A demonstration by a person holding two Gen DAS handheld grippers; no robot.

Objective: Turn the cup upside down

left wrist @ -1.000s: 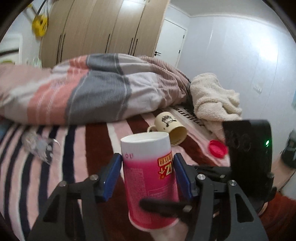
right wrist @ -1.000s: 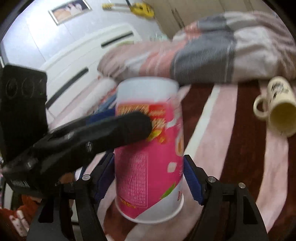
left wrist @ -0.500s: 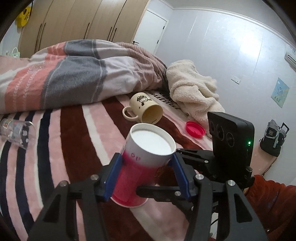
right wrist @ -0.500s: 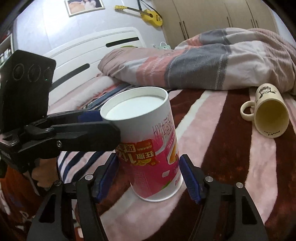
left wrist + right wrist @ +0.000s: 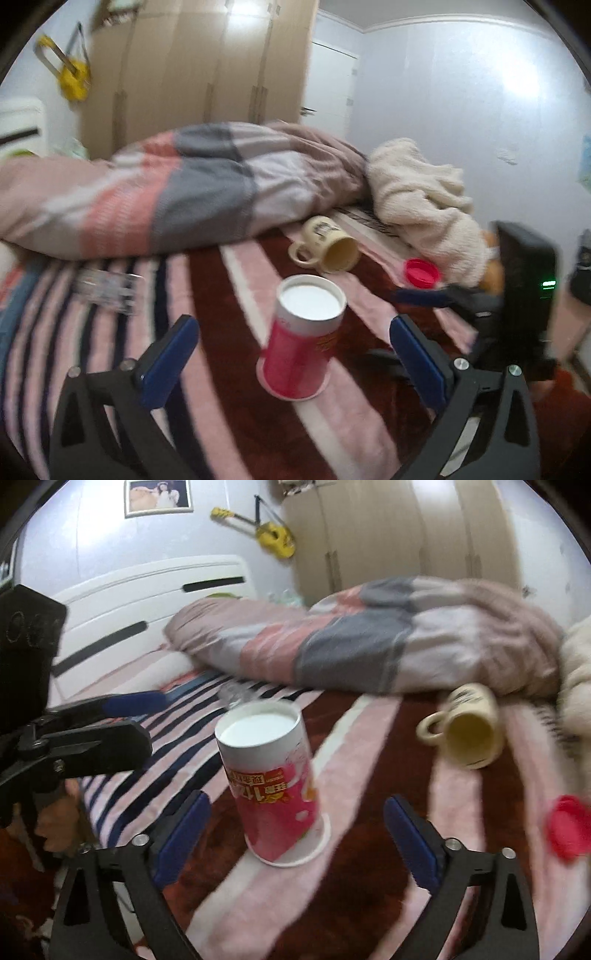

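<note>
A pink and white paper cup [image 5: 301,339] stands upside down on the striped bed cover, its white base up and its rim on the fabric; it also shows in the right wrist view [image 5: 275,786]. My left gripper [image 5: 291,360] is open, its blue pads well apart on either side of the cup and touching nothing. My right gripper [image 5: 295,834] is open too, pads wide of the cup. Each gripper shows in the other's view, the right one [image 5: 480,306] to the right and the left one [image 5: 92,720] to the left.
A cream mug [image 5: 327,245] lies on its side behind the cup. A red lid [image 5: 421,272] lies to the right, a clear glass [image 5: 107,286] on its side to the left. A folded duvet [image 5: 177,192] and a cream towel [image 5: 424,195] lie behind.
Both grippers have opened and drawn back from the cup, which now stands alone upside down on the bed. Half a second ago both were closed around it.
</note>
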